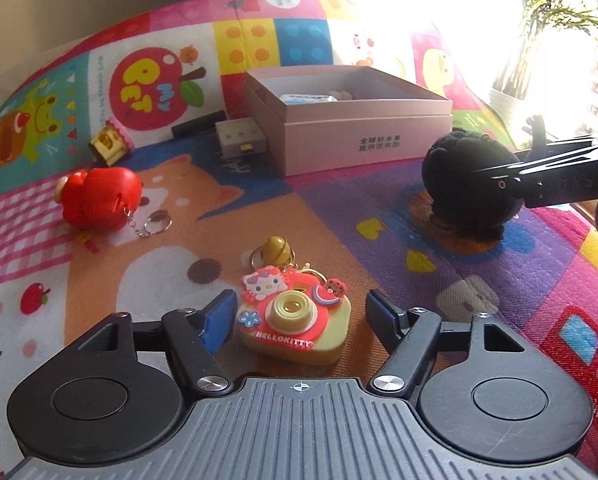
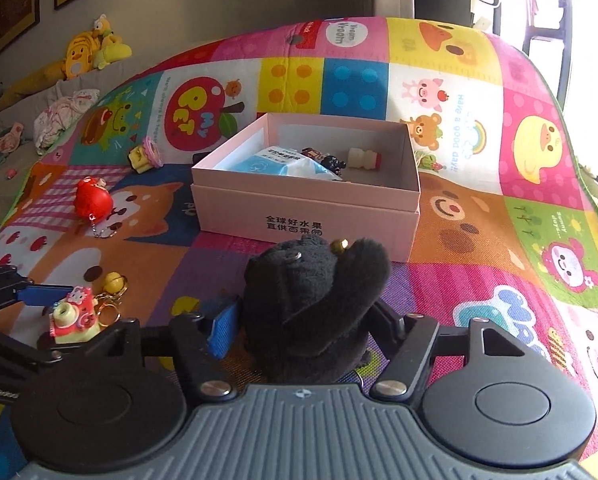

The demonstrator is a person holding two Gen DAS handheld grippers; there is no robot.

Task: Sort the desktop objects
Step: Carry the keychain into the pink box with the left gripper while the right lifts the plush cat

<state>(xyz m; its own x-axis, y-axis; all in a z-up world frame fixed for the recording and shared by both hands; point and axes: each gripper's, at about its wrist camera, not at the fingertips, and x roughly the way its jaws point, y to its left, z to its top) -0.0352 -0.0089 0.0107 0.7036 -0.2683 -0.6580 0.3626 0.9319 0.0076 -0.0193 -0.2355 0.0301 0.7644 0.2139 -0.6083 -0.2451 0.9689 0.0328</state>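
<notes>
Surface: a bright cartoon play mat (image 2: 451, 208) carries everything; whether a table lies under it cannot be told.

Target container: a pink open box (image 2: 305, 206) stands at mid-mat, already holding a blue-and-white packet and a few small toys.

Right gripper (image 2: 299, 326): jaws part-way open with a black plush toy (image 2: 311, 308) between them — the blue left pad lies against its side, the other pad is hidden behind the fur, so the grip looks closed on it.

Left gripper (image 1: 301, 316): jaws part-way open, straddling a Hello Kitty camera keychain (image 1: 295, 322); the left pad sits right at its edge, the right pad stands clear. Not yet held.

Keychain lie: face up, lens toward the camera, its bell and ring trailing away from the jaws toward the box.

Key relation: the box lies straight ahead of the right gripper, just beyond the plush, and ahead and right of the left one — the right hand is nearer.

Still loose: a red figure keychain (image 1: 99, 198) and a small yellow toy (image 1: 109, 146), both left of the box.
</notes>
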